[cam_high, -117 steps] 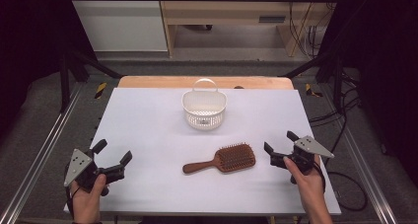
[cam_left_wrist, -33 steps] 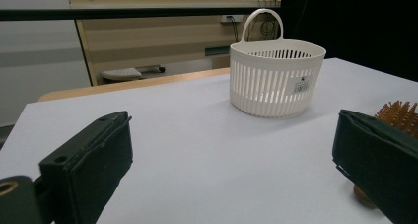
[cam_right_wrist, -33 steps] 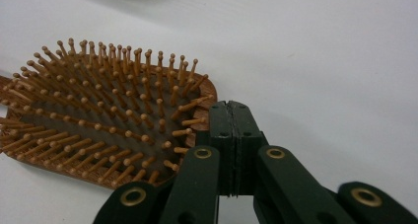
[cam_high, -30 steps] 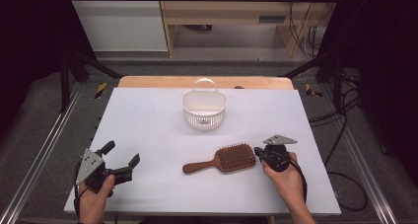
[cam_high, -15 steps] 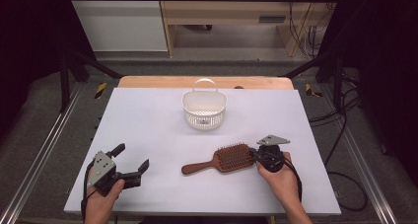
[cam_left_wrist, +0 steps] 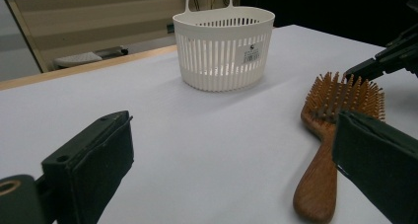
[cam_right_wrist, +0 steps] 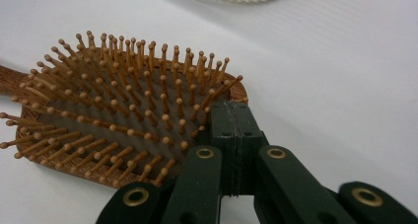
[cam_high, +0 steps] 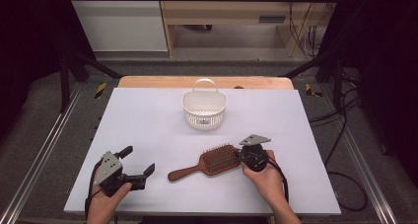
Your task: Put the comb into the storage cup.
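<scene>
We press our closed right gripper against the wooden hairbrush, left gripper gaping, basket likely next.

I see a wooden brush lying flat, bristles up, handle pointing left, near the table's front edge.

Setting: a lab recording station, not a home. My white counter sits inside a black metal frame with rails along its sides, cables trail over grey carpet, and plain wooden shelving stands behind.
</scene>
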A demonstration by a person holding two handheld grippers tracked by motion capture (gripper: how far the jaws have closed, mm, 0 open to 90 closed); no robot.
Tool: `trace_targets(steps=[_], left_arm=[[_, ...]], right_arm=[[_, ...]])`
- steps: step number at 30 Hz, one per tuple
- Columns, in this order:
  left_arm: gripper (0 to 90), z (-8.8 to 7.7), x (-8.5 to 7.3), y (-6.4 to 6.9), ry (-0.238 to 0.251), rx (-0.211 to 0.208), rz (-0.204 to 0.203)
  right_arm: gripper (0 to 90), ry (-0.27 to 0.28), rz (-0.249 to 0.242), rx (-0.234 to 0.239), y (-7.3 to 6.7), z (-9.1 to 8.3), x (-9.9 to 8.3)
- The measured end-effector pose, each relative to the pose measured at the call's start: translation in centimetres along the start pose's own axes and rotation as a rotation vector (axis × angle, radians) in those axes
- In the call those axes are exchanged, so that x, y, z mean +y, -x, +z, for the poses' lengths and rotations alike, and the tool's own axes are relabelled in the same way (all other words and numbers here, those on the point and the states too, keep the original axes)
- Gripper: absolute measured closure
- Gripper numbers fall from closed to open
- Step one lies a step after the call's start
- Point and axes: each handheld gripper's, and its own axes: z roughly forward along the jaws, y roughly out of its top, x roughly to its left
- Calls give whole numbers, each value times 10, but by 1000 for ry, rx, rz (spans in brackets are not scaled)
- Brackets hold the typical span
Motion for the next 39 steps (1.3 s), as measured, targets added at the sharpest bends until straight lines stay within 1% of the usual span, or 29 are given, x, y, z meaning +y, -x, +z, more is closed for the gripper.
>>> trace_targets(steps=[4,7,11,16,19,20,23,26,28,31,34,36,39], left_arm=[[28,0,0,1,-6,-7,0],[29,1,0,2,-12,-8,-1],[34,3,0,3,-24,-18,2],[35,5,-1,5,-42,-30,14],[36,5,-1,7,-43,-37,16],[36,5,-1,7,-45,-38,18],[37,6,-1,8,-49,-44,16],[38,6,-1,9,-54,-50,25],[38,7,-2,9,-60,-51,26],[38,7,-2,9,-62,-48,25],[39,7,-1,8,-61,-42,21],[39,7,-1,9,-62,-41,21],[40,6,-1,9,-63,-41,24]], right_arm=[[900,-3,11,26,-14,6,5],[900,-4,-6,30,-24,8,7],[900,-8,-15,40,-32,10,9],[900,-12,-31,65,-42,12,12],[900,-6,-43,91,-50,17,14],[900,-4,-51,94,-53,18,15],[900,2,-100,103,-61,22,18],[900,7,-109,110,-67,25,21],[900,10,-114,106,-67,27,23],[899,19,-106,106,-65,30,24],[869,36,-109,91,-62,27,22],[864,46,-106,82,-57,22,21],[865,68,-77,70,-47,14,19]])
